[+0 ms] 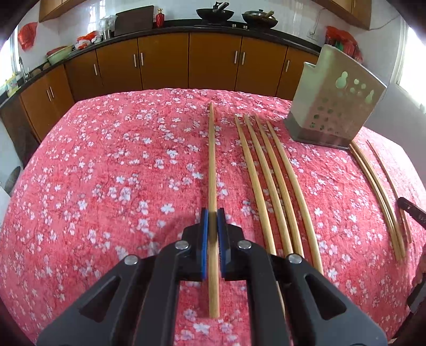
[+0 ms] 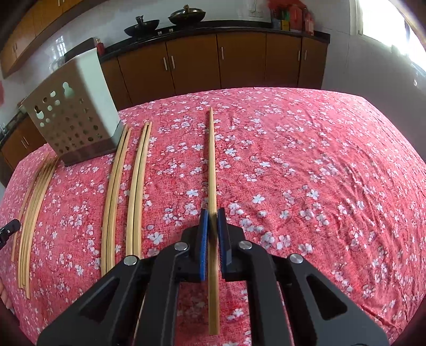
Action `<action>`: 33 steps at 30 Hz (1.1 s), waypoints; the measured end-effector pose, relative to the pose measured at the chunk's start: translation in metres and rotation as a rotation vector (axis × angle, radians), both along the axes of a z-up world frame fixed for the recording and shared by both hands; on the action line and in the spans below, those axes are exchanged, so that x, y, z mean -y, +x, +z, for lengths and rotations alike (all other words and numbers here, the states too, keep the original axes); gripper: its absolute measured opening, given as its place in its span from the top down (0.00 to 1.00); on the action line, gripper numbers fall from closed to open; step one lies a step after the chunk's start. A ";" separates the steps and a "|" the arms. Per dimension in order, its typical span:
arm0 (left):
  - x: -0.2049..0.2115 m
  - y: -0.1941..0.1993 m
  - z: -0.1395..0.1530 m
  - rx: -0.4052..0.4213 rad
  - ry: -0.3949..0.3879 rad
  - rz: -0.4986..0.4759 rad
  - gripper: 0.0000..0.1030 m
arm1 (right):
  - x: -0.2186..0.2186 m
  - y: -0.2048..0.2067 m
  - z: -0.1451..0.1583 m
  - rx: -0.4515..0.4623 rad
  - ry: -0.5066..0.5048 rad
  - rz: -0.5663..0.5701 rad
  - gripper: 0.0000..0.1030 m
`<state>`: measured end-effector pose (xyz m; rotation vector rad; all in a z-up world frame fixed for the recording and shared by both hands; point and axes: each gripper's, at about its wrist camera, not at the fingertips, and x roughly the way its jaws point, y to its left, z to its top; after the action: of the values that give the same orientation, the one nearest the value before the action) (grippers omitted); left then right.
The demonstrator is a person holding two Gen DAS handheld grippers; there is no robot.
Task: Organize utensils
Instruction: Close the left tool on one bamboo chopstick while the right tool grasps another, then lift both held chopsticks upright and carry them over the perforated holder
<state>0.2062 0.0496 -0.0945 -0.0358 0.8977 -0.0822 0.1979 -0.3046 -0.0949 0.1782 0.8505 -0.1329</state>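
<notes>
In the left wrist view my left gripper [image 1: 212, 215] is shut on a bamboo chopstick [image 1: 212, 159] that points away over the red floral cloth. Several loose chopsticks [image 1: 269, 170] lie just right of it, and more chopsticks [image 1: 378, 191] lie farther right. A perforated metal chopstick holder [image 1: 335, 106] stands at the back right. In the right wrist view my right gripper [image 2: 212, 215] is shut on another chopstick [image 2: 212, 159]. Pairs of chopsticks [image 2: 127, 186] and a bundle [image 2: 34, 207] lie to its left, before the holder [image 2: 72, 117].
The table carries a red floral cloth [image 1: 106, 173], which also shows in the right wrist view [image 2: 319, 173]. Brown kitchen cabinets [image 1: 186, 61] and a dark counter with woks [image 1: 215, 13] run behind it. The other gripper's tip shows at the right edge [image 1: 412, 213] and at the left edge [image 2: 8, 229].
</notes>
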 end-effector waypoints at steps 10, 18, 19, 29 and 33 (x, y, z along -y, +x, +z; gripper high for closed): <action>0.001 -0.016 0.001 0.000 0.010 -0.009 0.92 | 0.002 -0.027 0.000 0.006 0.025 0.012 0.92; -0.008 -0.032 0.029 0.085 0.021 0.010 0.92 | 0.017 -0.054 0.032 0.114 0.037 -0.013 0.92; -0.011 -0.034 0.040 0.115 0.014 0.018 0.92 | 0.019 -0.057 0.039 0.136 0.037 -0.018 0.92; -0.028 -0.042 0.120 0.335 -0.037 0.084 0.92 | 0.033 -0.074 0.096 0.328 0.031 -0.038 0.92; -0.033 -0.035 0.139 0.367 -0.047 0.102 0.92 | 0.033 -0.070 0.113 0.371 0.015 -0.029 0.92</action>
<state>0.1714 0.0822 0.0443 -0.1064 0.5262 -0.0131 0.1274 -0.3373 0.0184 0.2212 0.4792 -0.1157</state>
